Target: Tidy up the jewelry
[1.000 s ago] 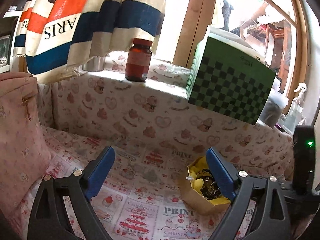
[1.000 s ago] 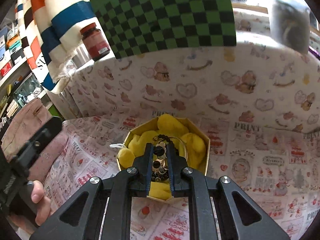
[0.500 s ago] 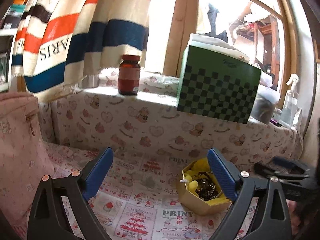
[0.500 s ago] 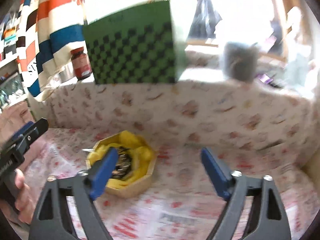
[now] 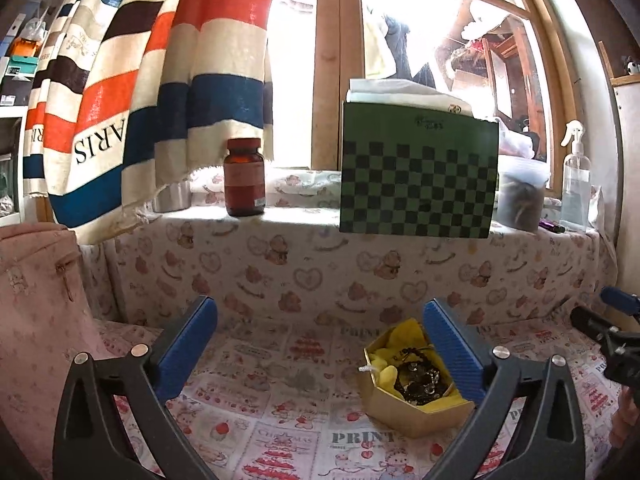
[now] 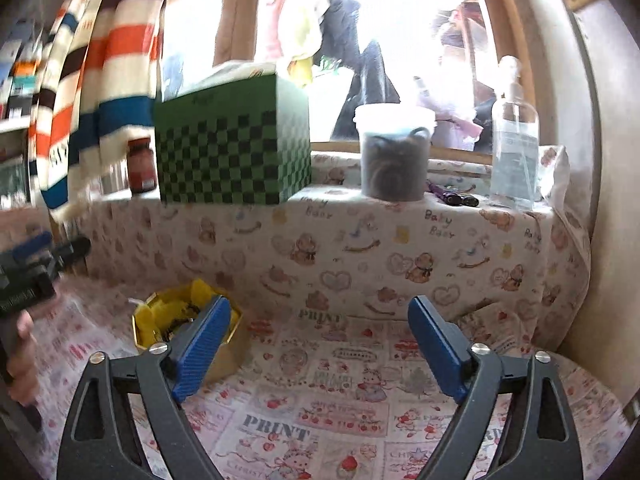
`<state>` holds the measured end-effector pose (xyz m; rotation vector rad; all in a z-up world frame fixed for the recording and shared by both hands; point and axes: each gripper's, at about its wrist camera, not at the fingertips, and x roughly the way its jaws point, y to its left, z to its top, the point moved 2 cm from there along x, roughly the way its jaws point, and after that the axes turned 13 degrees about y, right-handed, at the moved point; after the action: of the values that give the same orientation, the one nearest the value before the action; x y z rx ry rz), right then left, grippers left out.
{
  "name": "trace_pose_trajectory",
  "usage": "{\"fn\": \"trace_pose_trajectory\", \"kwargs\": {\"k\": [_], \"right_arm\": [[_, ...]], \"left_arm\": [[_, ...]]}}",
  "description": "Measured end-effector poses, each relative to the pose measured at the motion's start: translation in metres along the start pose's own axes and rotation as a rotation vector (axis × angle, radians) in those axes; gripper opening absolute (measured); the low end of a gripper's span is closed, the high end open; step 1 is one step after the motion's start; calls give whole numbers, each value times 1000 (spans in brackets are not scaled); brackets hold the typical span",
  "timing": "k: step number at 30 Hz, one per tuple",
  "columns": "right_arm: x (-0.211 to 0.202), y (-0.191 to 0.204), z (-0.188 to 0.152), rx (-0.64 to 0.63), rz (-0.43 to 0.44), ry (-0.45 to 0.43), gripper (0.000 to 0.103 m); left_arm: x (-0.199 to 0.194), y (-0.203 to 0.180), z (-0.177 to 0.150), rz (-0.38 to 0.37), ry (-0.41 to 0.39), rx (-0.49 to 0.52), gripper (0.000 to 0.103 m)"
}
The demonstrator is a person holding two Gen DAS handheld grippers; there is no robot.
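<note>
The right gripper (image 6: 320, 344) now stands wide and empty — a second ago its jaws were pinched shut down in the jewelry, so it has let go and backed off. The left gripper (image 5: 320, 348) is wide too, holding nothing, as it was before. The gold box (image 5: 412, 412) sits on the printed cloth (image 5: 280, 420) at about four o'clock in the left view, nine o'clock in the right. The jewelry (image 5: 420, 376) lies heaped on the yellow lining (image 5: 400, 332) inside. My guess — the piece is deposited, and this part of the tidying looks nearly finished. The checkered box (image 5: 416, 184) stands at twelve o'clock on the ledge.
</note>
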<state>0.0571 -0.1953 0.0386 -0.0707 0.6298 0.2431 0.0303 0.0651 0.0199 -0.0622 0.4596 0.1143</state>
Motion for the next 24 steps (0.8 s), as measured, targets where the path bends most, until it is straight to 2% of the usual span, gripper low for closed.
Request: {"fn": "trace_pose_trajectory", "kwargs": {"k": [1, 2, 8, 14, 24], "right_arm": [[-2, -1, -1, 4, 3, -1, 102], [-4, -2, -2, 7, 15, -5, 103], [-14, 7, -10, 4, 73, -7, 103], [-15, 21, -14, -49, 49, -10, 103], [-17, 22, -15, -48, 37, -19, 103]], "left_arm": [[2, 0, -1, -8, 7, 1, 102], [4, 0, -2, -15, 13, 2, 102], [11, -4, -9, -6, 45, 15, 102], [13, -7, -10, 17, 51, 25, 102], [9, -11, -13, 27, 51, 34, 103]]}}
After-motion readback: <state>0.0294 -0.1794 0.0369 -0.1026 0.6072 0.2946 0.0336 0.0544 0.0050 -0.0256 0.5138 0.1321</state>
